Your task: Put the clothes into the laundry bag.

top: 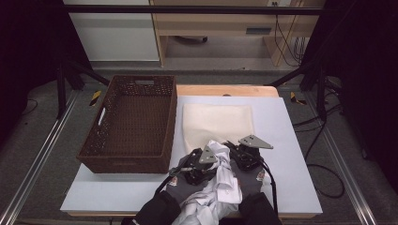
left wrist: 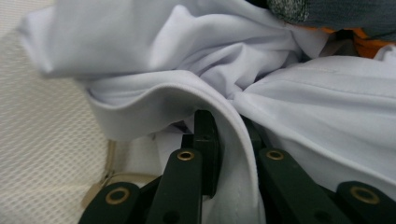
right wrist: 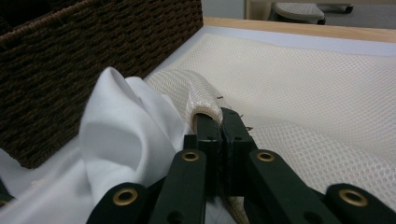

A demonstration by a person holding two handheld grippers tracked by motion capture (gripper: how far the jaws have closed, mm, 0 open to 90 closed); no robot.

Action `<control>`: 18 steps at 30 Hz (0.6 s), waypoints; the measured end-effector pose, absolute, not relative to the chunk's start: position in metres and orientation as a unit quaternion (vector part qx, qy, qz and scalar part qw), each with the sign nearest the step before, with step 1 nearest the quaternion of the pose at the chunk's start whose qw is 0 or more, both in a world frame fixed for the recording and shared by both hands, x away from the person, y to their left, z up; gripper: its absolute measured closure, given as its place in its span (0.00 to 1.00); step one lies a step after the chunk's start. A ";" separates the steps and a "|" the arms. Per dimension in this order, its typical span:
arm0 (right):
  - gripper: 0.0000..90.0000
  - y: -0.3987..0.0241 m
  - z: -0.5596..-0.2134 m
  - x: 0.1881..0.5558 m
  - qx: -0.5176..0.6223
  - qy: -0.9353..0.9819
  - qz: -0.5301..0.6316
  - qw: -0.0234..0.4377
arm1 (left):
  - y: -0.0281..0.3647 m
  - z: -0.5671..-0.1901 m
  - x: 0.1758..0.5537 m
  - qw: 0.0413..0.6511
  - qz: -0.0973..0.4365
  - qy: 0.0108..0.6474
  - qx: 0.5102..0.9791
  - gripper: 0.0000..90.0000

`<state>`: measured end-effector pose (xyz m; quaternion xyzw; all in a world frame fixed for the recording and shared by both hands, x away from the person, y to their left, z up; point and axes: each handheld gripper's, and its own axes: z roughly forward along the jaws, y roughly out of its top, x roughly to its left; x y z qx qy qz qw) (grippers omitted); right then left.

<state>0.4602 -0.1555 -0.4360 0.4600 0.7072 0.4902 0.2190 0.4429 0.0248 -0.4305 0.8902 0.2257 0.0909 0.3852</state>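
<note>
White cotton-like cloth, the shirt (top: 217,187), is bunching between your two hands at the table's (top: 286,154) six o'clock edge, its upper folds spilling onto the near edge of the cream mesh bag (top: 218,121) that is lying flat at the centre. The brown wicker basket (top: 133,117) is standing at nine o'clock from the bag, with nothing showing inside it.

Your left gripper (top: 196,168) is clamping a fold of the shirt: in the left gripper view a thick hemmed band, probably a collar or cuff, is running between the jaws (left wrist: 233,154), which are pressing together on it. Your right gripper (top: 238,152) is pinching the bag's rim (right wrist: 205,100), jaws together on a rolled lip of mesh and lifting it just off the table.

Judging by the drape, the shirt is light, limp and smooth, so it is likely to slide and trail rather than hold a shape. The stitched band you are gripping is the firmest hold; loose single layers would probably slip. The mesh is soft too but coarser, giving the pads better bite, though its mouth will probably sag shut unless you are keeping the rim raised.
</note>
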 end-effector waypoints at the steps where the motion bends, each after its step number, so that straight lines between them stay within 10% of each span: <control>1: 0.98 -0.156 -0.436 0.460 0.461 0.707 0.490 0.220 | 0.023 -0.434 0.446 0.382 0.084 0.230 0.891 0.92; 12: 0.98 -0.161 -0.428 0.457 0.457 0.692 0.512 0.225 | 0.024 -0.453 0.460 0.362 0.074 0.236 0.899 0.87; 18: 0.98 -0.160 -0.430 0.458 0.458 0.698 0.505 0.220 | 0.045 -0.432 0.458 0.410 0.088 0.274 0.866 0.48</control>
